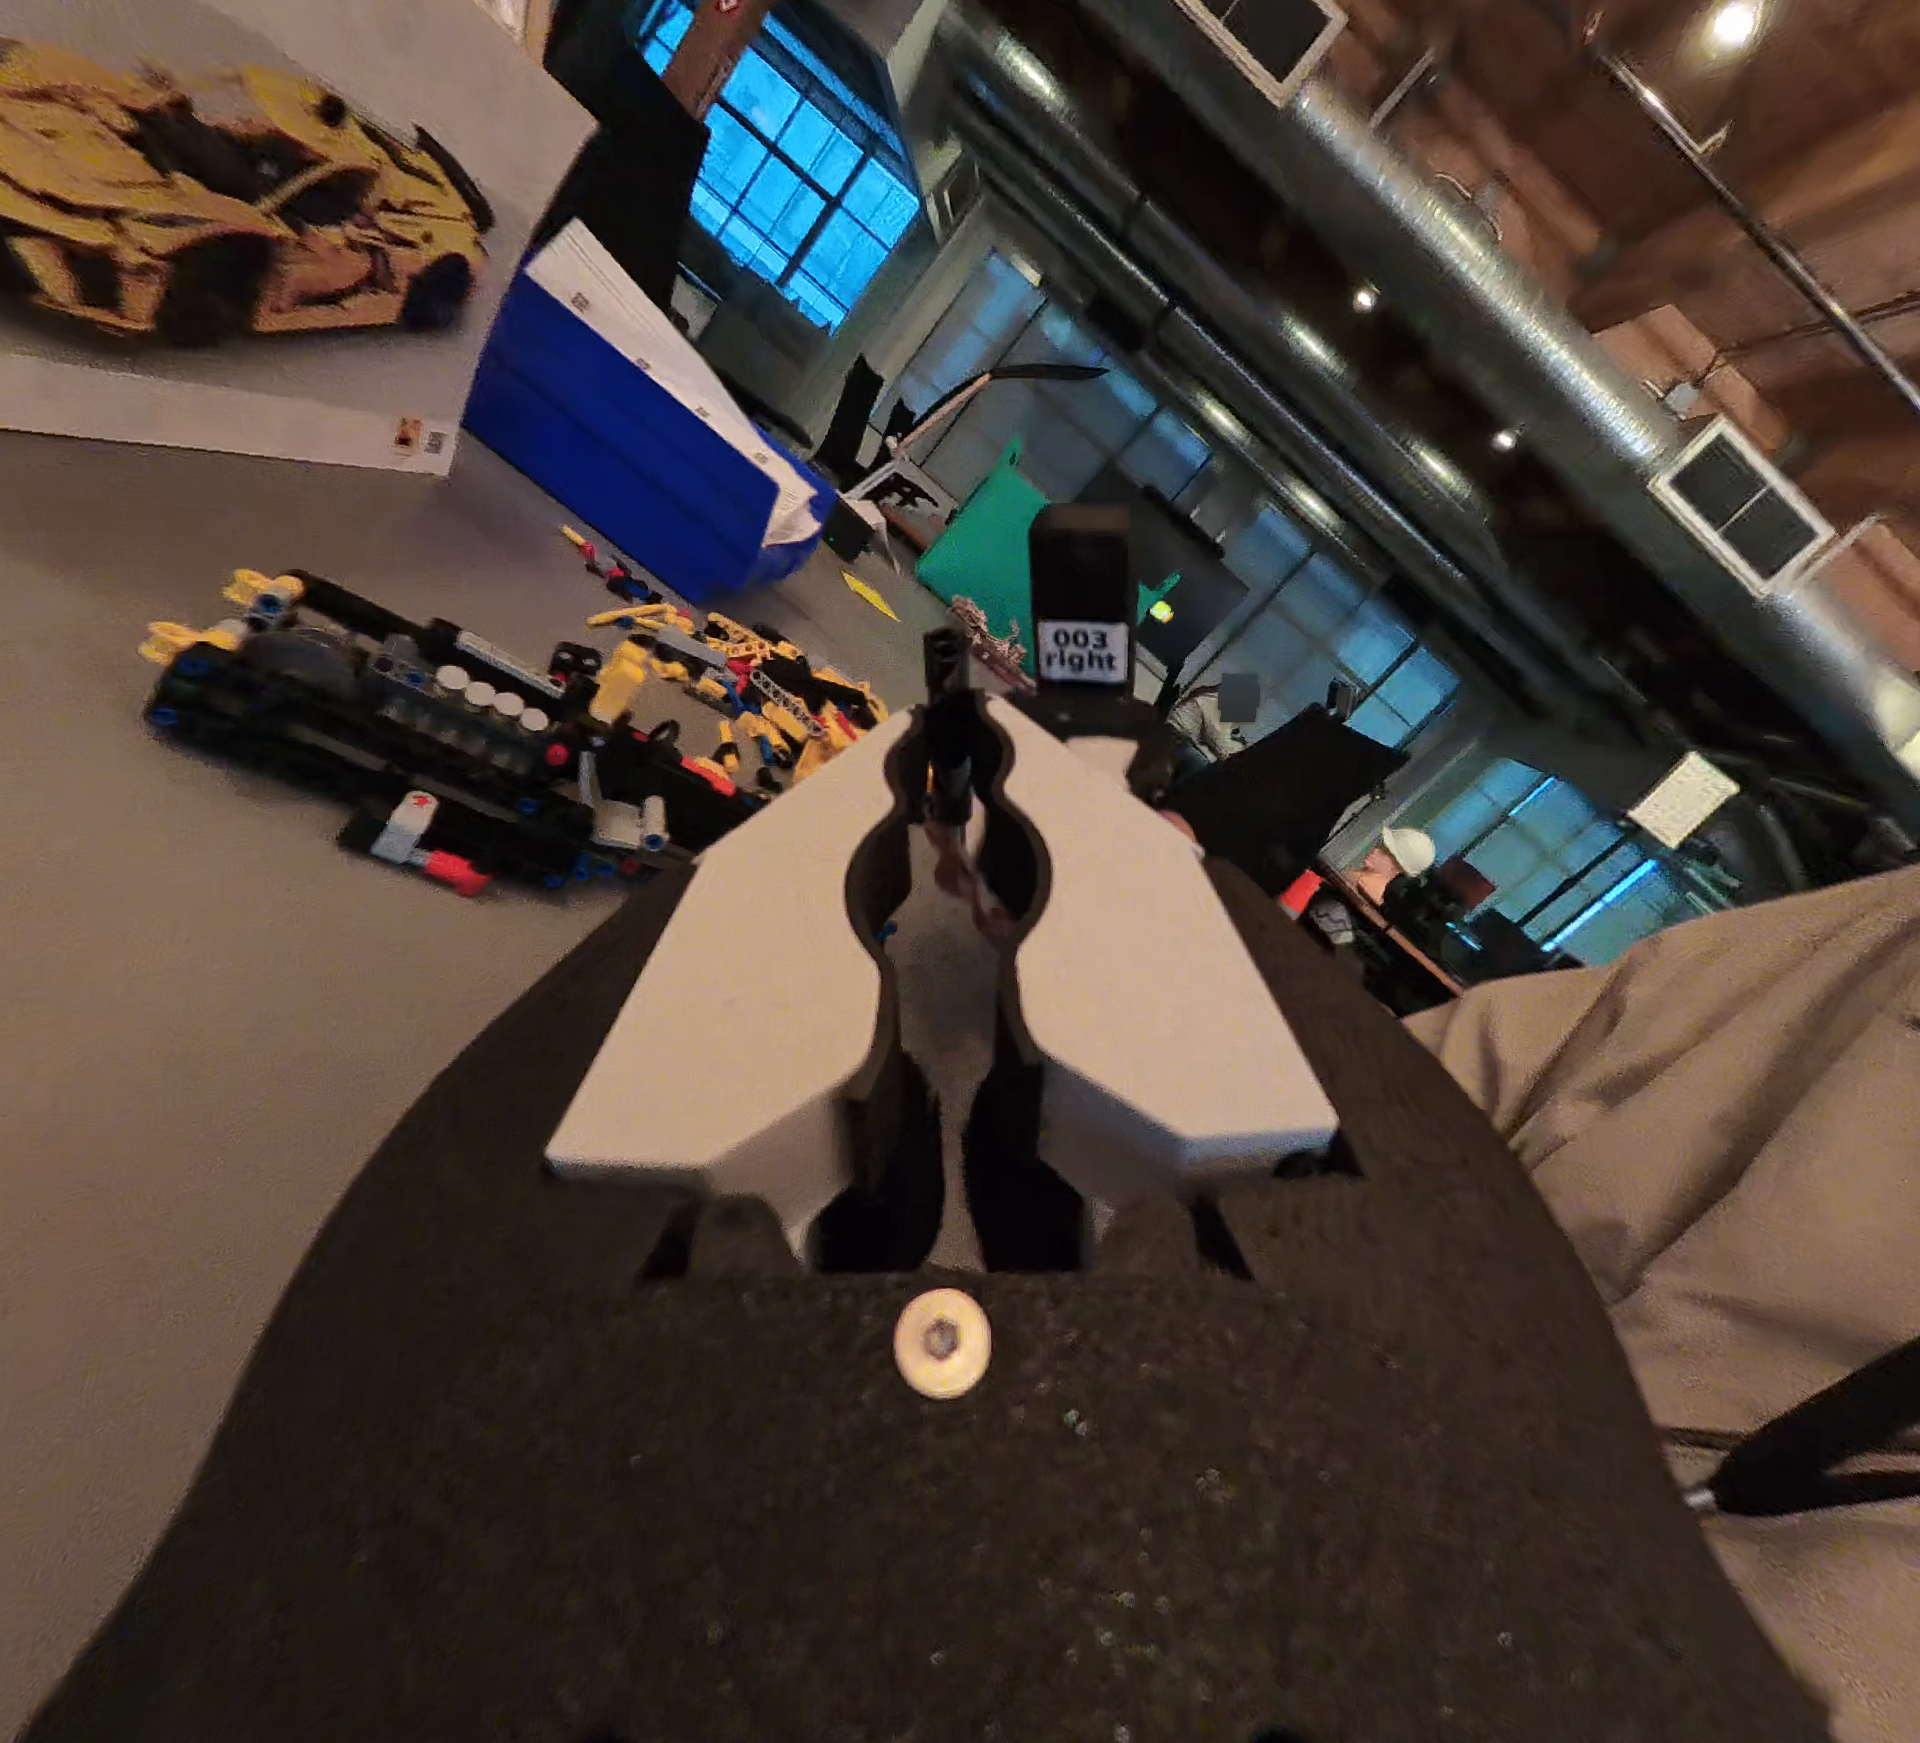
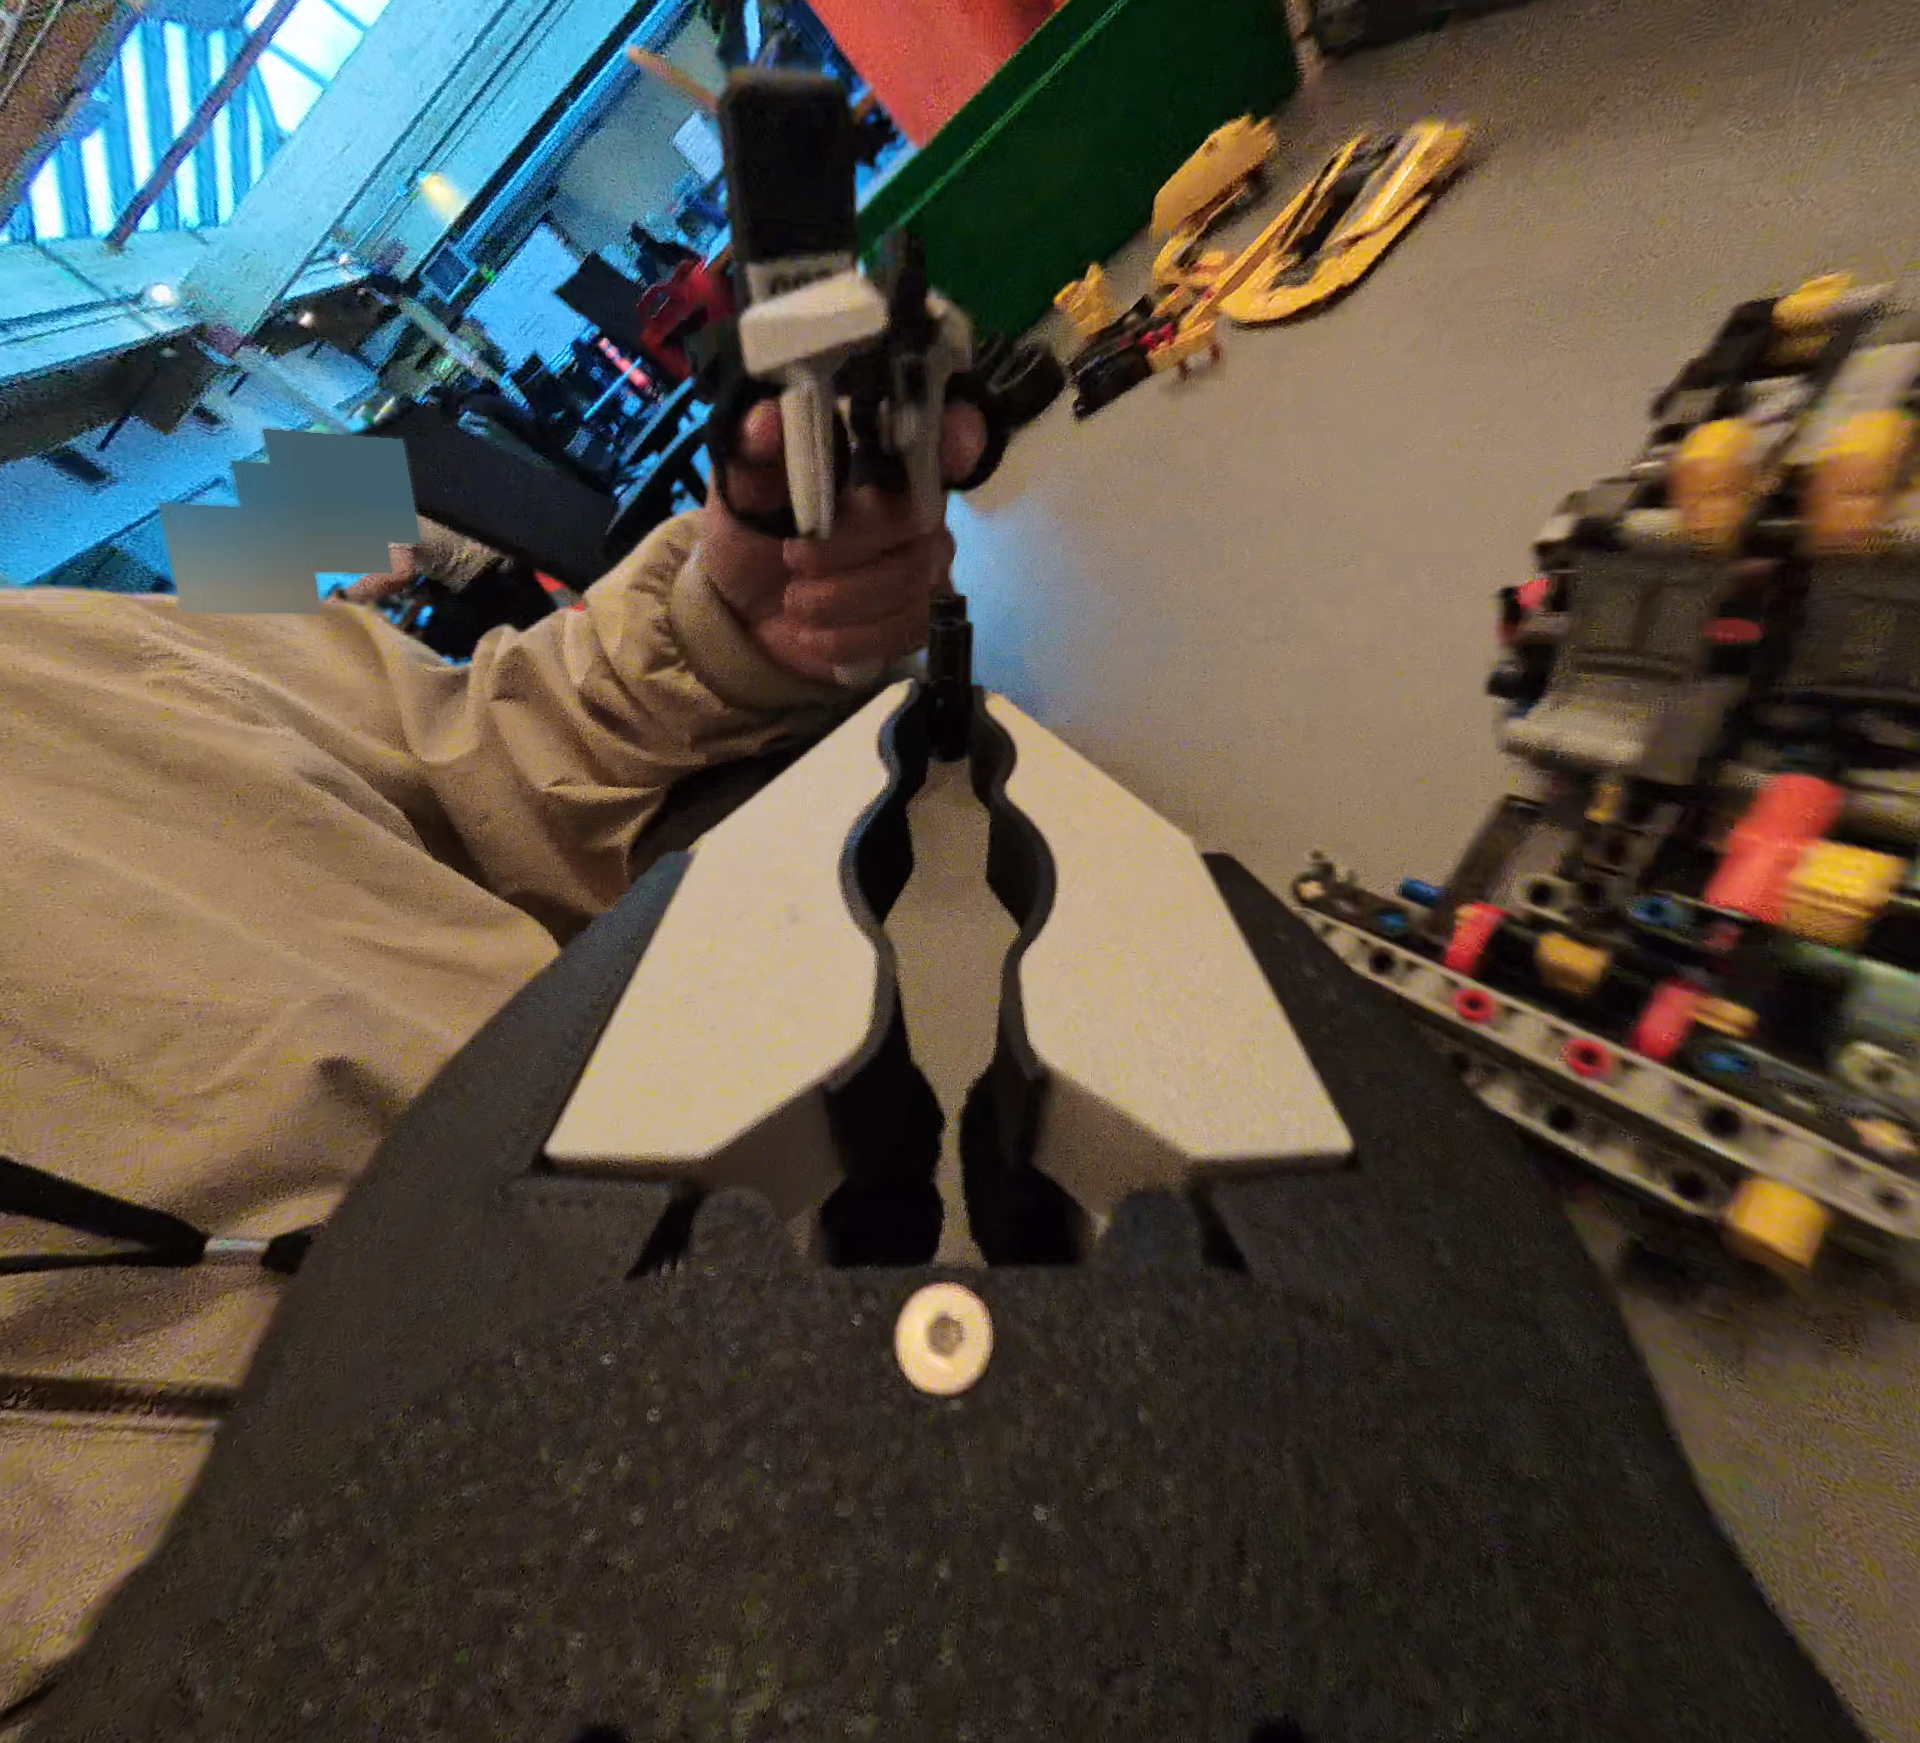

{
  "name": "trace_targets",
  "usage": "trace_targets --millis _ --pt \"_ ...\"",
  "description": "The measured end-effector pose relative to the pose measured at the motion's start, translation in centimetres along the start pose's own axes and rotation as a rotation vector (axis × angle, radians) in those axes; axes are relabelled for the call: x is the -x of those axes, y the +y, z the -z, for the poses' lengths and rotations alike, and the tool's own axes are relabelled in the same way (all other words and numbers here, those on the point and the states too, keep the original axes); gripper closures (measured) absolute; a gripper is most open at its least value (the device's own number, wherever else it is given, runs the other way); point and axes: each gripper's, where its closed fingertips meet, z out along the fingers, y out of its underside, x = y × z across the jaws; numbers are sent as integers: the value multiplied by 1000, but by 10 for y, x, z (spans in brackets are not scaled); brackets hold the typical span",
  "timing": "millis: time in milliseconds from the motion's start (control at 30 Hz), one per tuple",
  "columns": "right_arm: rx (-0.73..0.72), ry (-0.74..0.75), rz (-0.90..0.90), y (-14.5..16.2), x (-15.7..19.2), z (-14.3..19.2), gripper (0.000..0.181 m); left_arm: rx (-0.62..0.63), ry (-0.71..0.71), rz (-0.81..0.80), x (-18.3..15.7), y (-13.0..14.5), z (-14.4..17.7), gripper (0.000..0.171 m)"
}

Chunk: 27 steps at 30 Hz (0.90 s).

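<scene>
Both claws were clenched: the left claw point(image 1: 948, 727) on a small black pin point(image 1: 943, 654), the right claw point(image 2: 948, 706) on another black peg point(image 2: 948, 644), beside the half-built black-and-yellow brick car point(image 1: 416, 717) on the grey table point(image 1: 208, 966).

Blue bin point(image 1: 623, 436) (green box point(image 2: 1091, 124) nearby)

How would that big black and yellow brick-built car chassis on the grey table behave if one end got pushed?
The car chassis would probably slide rather than roll, since it seems to lie flat on the grey table with no wheels visible. It looks long, dense and fairly heavy. Being snapped together from many small pieces, it may flex or shed exposed yellow parts.
</scene>
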Motion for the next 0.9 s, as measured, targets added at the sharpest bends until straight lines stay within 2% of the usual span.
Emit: trace_targets --millis 67,133,200,267,333,400,467,500,567,633,667,767,900 --pt "-46 177 -24 -15 -35 43 175 24 48 75 -4 9 -6 165" --pt "-90 508 -33 -22 -89 108 175 23 46 118 1 11 -7 165" --pt "-66 792 -45 -13 -127 171 175 32 52 141 3 13 -7 165" --pt "15 962 -49 6 -151 211 172 48 44 141 4 16 -8 165" --pt "67 989 -43 18 -161 221 171 92 42 115 2 23 -11 165" --pt "0 925 8 6 -155 211 155 135 30 75 1 31 -14 165" --pt "-90 798 120 -20 -127 183 152 172 32 37 -3 38 -17 165" --pt "-99 693 173 -28 -108 159 152 188 41 20 -6 40 -18 165" --pt "-130 386 199 -36 -56 98 145 211 61 -3 -12 45 -21 165" --pt "-181 70 125 -38 -7 44 141 237 85 -7 -18 50 -23 165" --pt "-179 -35 84 -35 8 23 142 249 92 -10 -20 53 -24 165" --pt "-112 -165 -1 -17 25 -13 148 293 89 -49 -24 61 -26 165" --pt "-145 -206 -4 -16 33 -18 150 360 77 -104 -26 75 -28 165"
